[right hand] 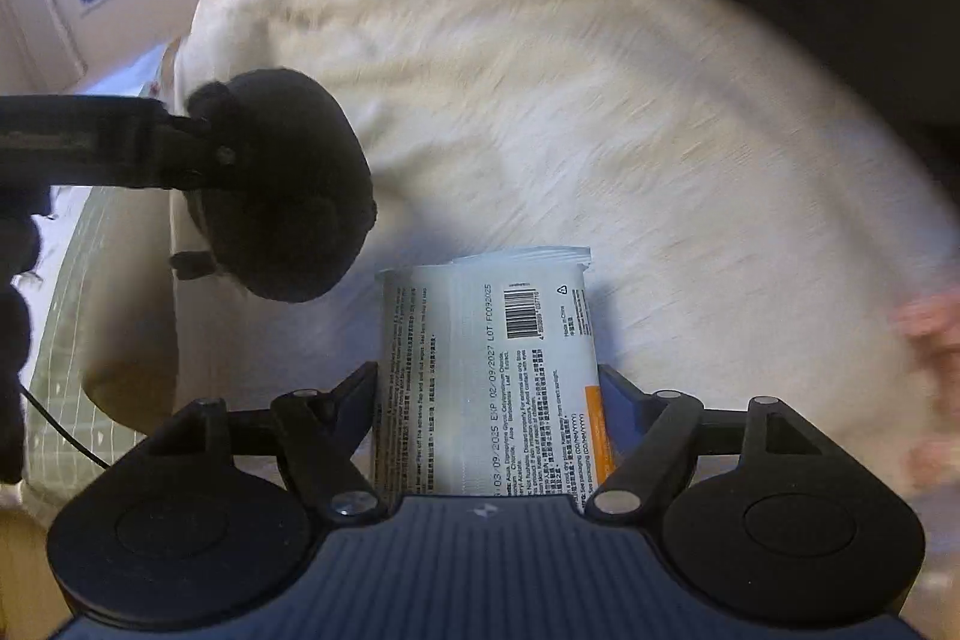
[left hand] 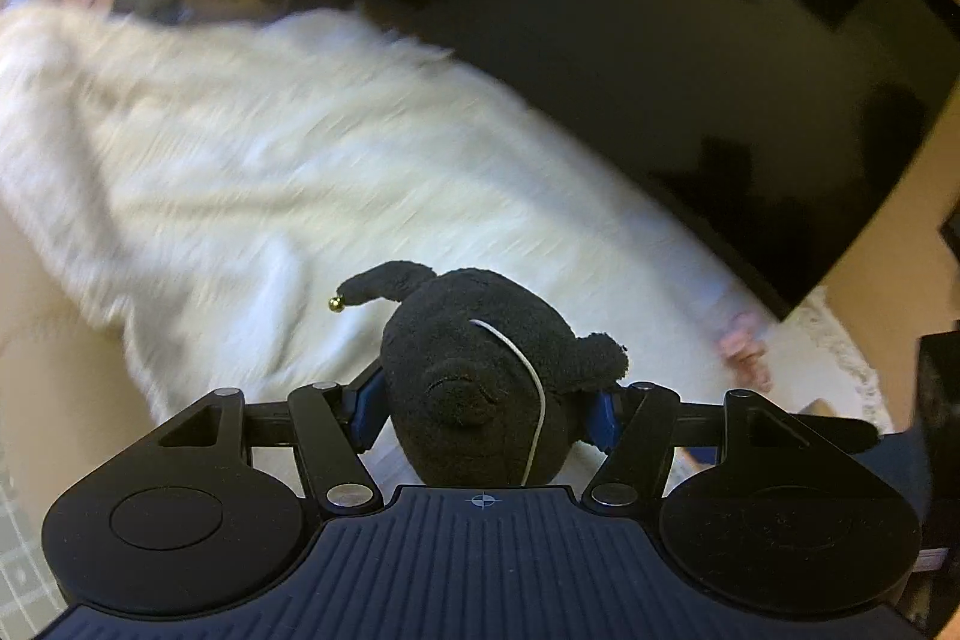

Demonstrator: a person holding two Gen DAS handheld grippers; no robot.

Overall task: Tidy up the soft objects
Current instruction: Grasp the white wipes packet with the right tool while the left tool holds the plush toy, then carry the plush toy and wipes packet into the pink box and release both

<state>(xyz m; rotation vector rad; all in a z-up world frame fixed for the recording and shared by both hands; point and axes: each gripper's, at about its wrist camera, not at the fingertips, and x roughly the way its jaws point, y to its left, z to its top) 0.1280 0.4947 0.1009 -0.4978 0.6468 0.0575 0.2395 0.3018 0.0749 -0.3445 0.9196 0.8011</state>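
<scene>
**Both Tongs Loaded Over the Fur Throw**

Left wrist view: the left gripper is pinching a black plush toy above the white fur blanket.

Right wrist view: the right gripper is squeezing a wipes pack. The slick, yielding pack is risking slipping out if the squeeze is loosening.

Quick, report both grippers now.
Left gripper: shut on black plush.
Right gripper: shut on wipes pack.
</scene>
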